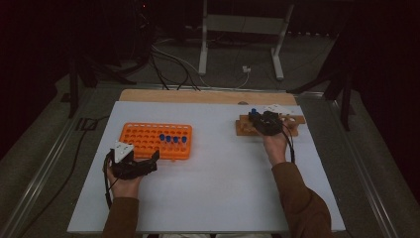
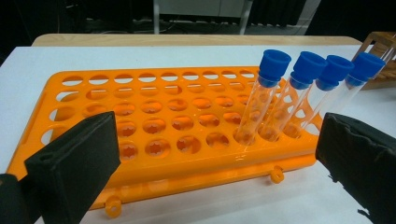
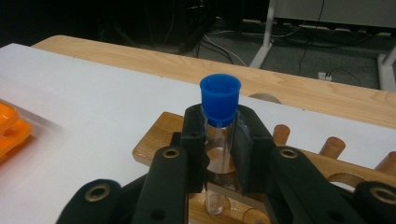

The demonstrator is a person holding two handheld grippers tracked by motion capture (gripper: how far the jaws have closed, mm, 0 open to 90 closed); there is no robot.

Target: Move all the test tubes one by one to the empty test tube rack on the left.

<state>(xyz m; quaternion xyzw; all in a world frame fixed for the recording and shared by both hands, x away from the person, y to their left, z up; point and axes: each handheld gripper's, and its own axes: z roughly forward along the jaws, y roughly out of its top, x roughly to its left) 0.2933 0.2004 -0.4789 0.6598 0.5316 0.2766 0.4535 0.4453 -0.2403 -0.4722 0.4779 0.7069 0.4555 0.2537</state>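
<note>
Blue-capped test tube (image 3: pixel 219 116), no label

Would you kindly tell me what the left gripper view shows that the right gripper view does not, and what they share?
The left gripper view alone shows four clear glass test tubes with blue caps leaning in the orange plastic rack's holes, framed by the left gripper with its black jaws wide apart.

The right gripper view alone shows the right gripper shut on one blue-capped test tube standing in the wooden peg rack.

Both show the orange plastic rack, the white tabletop and its wooden edge.
</note>
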